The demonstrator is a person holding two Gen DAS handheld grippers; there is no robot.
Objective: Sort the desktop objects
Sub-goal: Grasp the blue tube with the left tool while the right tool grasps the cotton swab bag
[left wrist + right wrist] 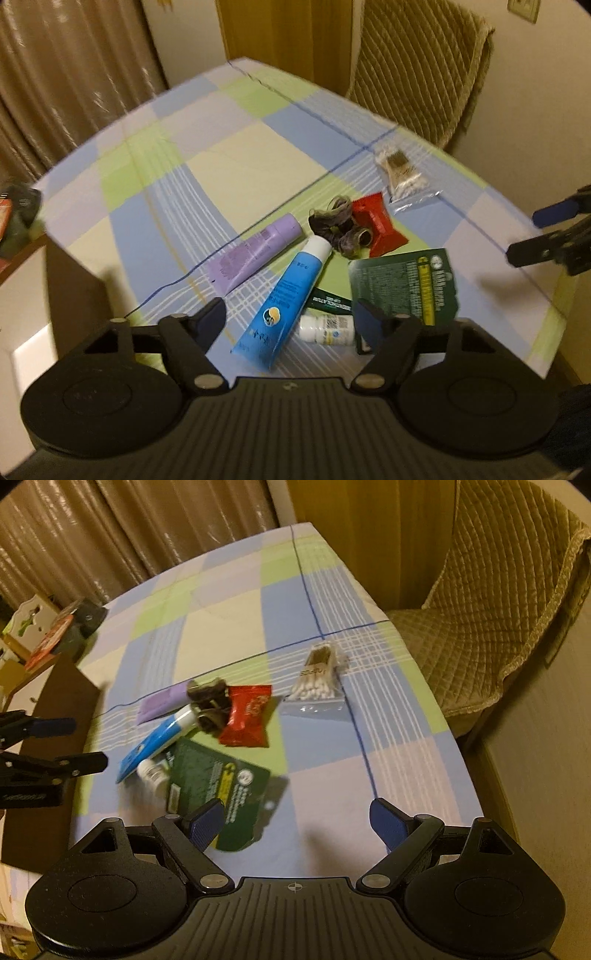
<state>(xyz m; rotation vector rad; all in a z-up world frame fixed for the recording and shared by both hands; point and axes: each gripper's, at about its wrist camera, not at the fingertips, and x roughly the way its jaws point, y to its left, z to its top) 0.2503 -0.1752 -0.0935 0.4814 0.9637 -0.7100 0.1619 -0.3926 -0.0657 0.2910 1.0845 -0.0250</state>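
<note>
A cluster of small items lies on the checked tablecloth [229,162]: a blue tube [284,302], a lilac tube [255,254], a small white bottle [327,328], a dark green card [406,284], a red packet [380,229], dark hair ties [340,229] and a bag of cotton swabs [400,177]. My left gripper [291,317] hovers open over the blue tube and white bottle, holding nothing. My right gripper [295,821] is open above the cloth [332,775], just right of the green card [221,794], holding nothing. The swab bag [317,679] lies further off.
A quilted chair [491,635] stands at the table's far right side. Curtains [74,81] hang behind. A side shelf with boxes and a dark object [44,635] sits off the table's left edge. The far half of the cloth holds no objects.
</note>
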